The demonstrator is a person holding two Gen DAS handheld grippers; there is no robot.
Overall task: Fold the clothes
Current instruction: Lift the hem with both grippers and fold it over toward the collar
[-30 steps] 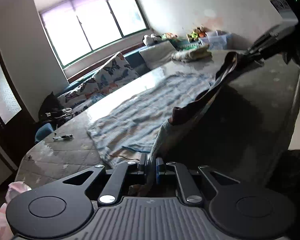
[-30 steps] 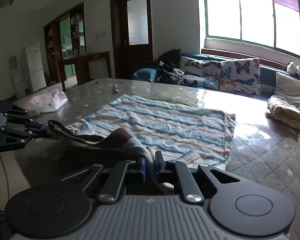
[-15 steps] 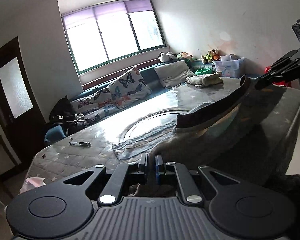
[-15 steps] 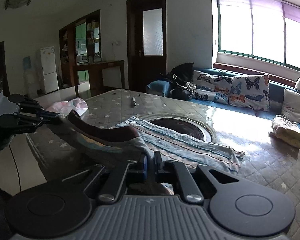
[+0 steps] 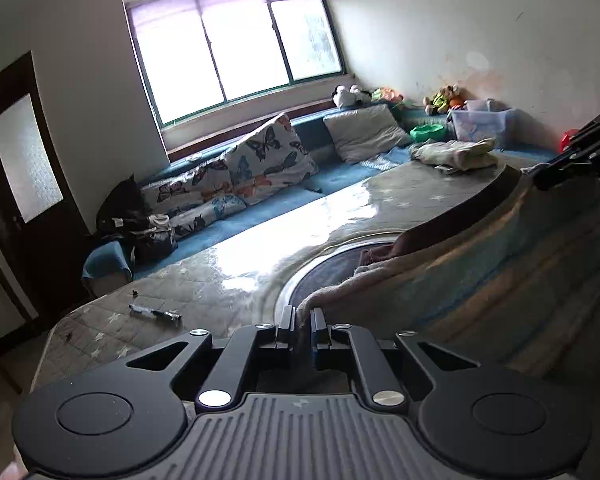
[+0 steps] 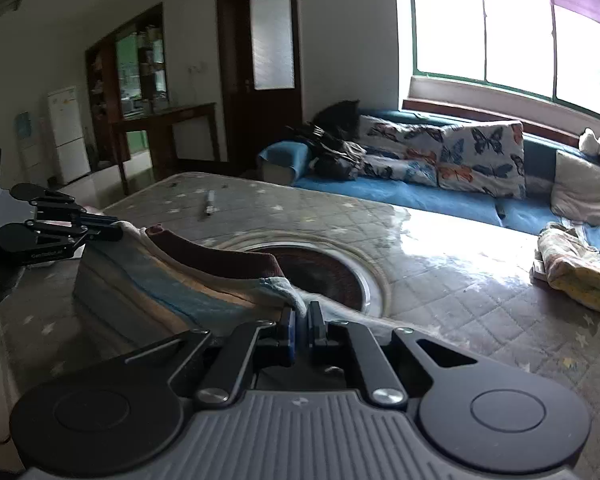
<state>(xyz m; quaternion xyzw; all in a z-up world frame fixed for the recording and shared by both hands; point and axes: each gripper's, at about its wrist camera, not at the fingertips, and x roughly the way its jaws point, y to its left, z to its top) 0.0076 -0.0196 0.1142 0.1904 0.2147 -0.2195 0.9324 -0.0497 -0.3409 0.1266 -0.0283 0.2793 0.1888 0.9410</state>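
A striped garment with pale blue and tan bands and a dark maroon collar [image 5: 500,280] hangs stretched between my two grippers above the table. My left gripper [image 5: 301,314] is shut on one shoulder edge of it. My right gripper [image 6: 301,314] is shut on the other shoulder edge. The garment [image 6: 172,280] sags between them, its lower part draped toward the table's near edge. The right gripper also shows in the left wrist view [image 5: 540,180], and the left gripper in the right wrist view [image 6: 116,232].
The quilted, glossy table [image 6: 440,280] has a round dark inset [image 6: 324,272] at its middle. A pen [image 5: 154,313] lies near one corner. A folded pile of clothes [image 6: 576,268] sits at the far side. A blue sofa with butterfly cushions [image 5: 260,160] runs under the window.
Both grippers have lifted the garment off the table and pulled it toward the near edge. The round inset it covered now shows. Both stay shut on it.
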